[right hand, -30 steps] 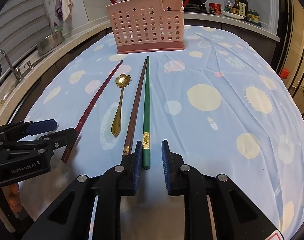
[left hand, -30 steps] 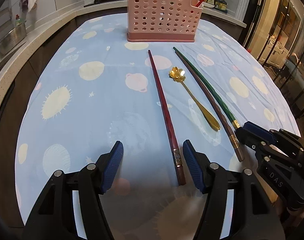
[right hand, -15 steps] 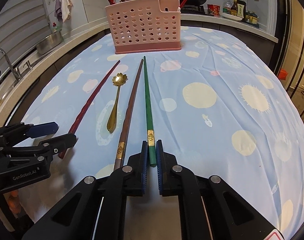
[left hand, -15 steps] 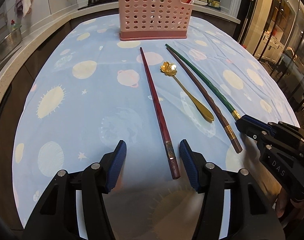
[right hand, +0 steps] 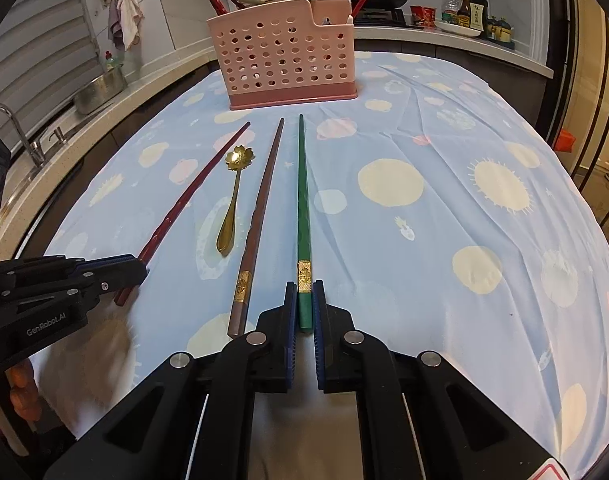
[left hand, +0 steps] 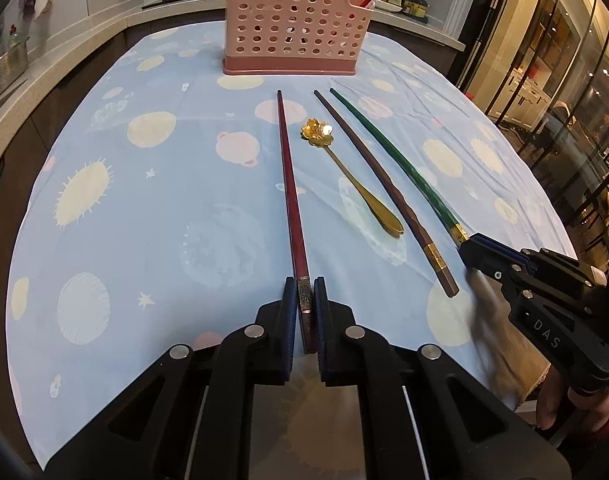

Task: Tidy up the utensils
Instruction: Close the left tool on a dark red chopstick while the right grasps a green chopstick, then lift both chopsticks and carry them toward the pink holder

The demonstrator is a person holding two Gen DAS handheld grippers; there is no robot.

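Now I am holding both claws low over the blue tablecloth (left hand: 152, 216), reaching toward the far pink holder (left hand: 292, 24): my left gripper (left hand: 305, 312) is clamping the red chopstick's (left hand: 290, 184) near end, my right gripper (right hand: 304, 308) pinching the green chopstick's (right hand: 303, 200) near end.

Four utensils lie flat, roughly parallel, on tabletop w/ blue planet-print cloth (left hand: 144, 220), tips toward a perforated pink plastic utensil holder (left hand: 294, 20) standing upright at far end, w/ several chopsticks leaning in it. L to R: dark red chopstick (left hand: 290, 184), butt end w/ metal band pinched in left claw (left hand: 305, 312); gold flower-bowl spoon (left hand: 344, 172), bowl toward holder; brown chopstick w/ gold band (left hand: 384, 188), lying free; green chopstick w/ gold band (right hand: 303, 208), butt end pinched in right claw (right hand: 304, 308).
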